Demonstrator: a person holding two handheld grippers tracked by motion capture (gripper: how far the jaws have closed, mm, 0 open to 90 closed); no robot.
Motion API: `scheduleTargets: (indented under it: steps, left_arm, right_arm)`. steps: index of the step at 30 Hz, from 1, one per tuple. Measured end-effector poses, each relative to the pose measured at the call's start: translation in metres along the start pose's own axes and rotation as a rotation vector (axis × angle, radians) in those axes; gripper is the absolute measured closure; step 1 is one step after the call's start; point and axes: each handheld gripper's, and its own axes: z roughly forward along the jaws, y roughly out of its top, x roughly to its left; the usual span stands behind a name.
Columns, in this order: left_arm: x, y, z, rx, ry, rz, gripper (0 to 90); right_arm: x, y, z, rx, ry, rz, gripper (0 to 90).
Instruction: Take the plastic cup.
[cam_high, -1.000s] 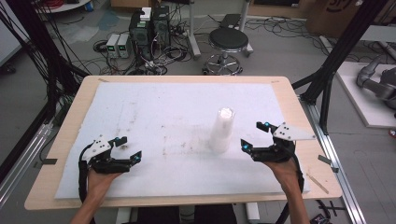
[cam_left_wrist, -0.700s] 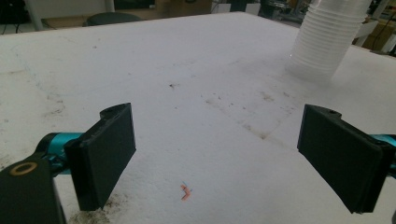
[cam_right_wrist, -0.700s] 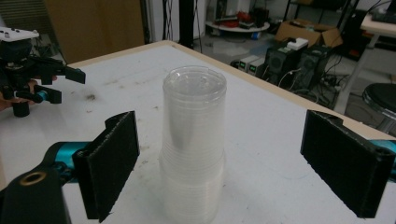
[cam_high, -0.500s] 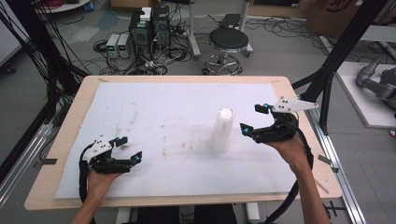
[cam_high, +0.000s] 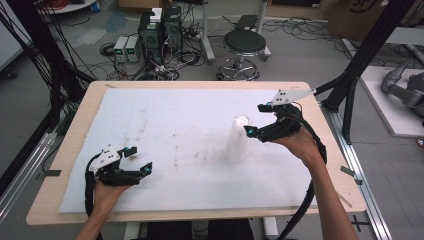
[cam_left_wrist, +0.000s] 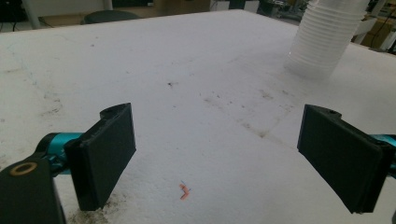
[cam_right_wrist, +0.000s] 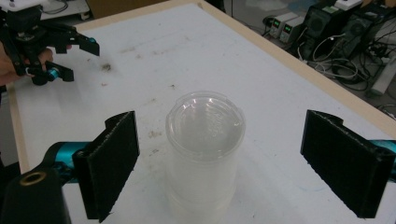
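From above, the stack of clear cups (cam_high: 236, 141) stands upright right of the tabletop (cam_high: 75, 125) centre, nearer the right edge. The right gripper (cam_high: 255, 120) hangs just beside the top of the stack on its right, jaws spread, nothing between them. Down near the front left corner, the left gripper (cam_high: 139, 159) sits low over the white sheet (cam_high: 165, 125), jaws apart and empty, well away from the stack.

In the left gripper view, jaws wide, bare stained sheet (cam_left_wrist: 187, 93) between them, the stack (cam_left_wrist: 327, 37) far off at upper right.

In the right gripper view, we look down on the stack's rim (cam_right_wrist: 205, 140), sitting between the parted jaws and touching neither. The left gripper (cam_right_wrist: 60, 51) shows far off by the tabletop's edge.
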Motion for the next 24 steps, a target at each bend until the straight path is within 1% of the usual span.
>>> scheduleTargets:
  steps: [3, 6, 9, 11, 14, 16, 20, 21, 22, 24]
  left_arm:
    - [0.0, 0.0, 0.0, -0.001, -0.003, 0.0, 11.2]
    - [0.001, 0.0, 0.0, -0.001, -0.007, -0.005, 11.2]
    - [0.001, 0.0, 0.0, 0.001, -0.01, -0.001, 11.2]
    - [0.0, 0.0, 0.0, 0.001, -0.01, 0.001, 11.2]
    - [0.0, 0.0, 0.0, 0.002, -0.01, 0.002, 11.2]
    - [0.0, 0.0, 0.001, 0.002, -0.008, -0.002, 11.2]
    - [0.0, 0.0, 0.001, 0.002, -0.008, -0.002, 11.2]
    - [0.0, 0.0, 0.001, 0.002, -0.007, -0.001, 11.2]
    - [0.0, 0.0, 0.001, 0.0, -0.008, -0.001, 11.2]
    - [0.001, 0.0, 0.001, 0.005, -0.009, 0.0, 11.2]
  right_arm:
    - [-0.002, 0.002, 0.009, 0.026, 0.016, -0.015, 11.5]
    - [-0.003, 0.003, 0.021, 0.075, 0.039, -0.024, 11.6]
    - [-0.003, 0.004, 0.026, 0.083, 0.045, -0.033, 11.6]
    - [-0.002, 0.004, 0.031, 0.104, 0.044, -0.048, 11.6]
    - [-0.002, 0.004, 0.033, 0.107, 0.049, -0.042, 11.5]
    - [-0.002, 0.003, 0.037, 0.106, 0.062, -0.023, 11.5]
    - [-0.003, -0.001, 0.044, 0.116, 0.07, -0.008, 11.6]
    - [-0.003, -0.001, 0.044, 0.116, 0.07, -0.008, 11.6]
    - [-0.003, -0.002, 0.046, 0.129, 0.069, -0.006, 11.6]
    - [-0.003, -0.001, 0.049, 0.138, 0.07, -0.015, 11.6]
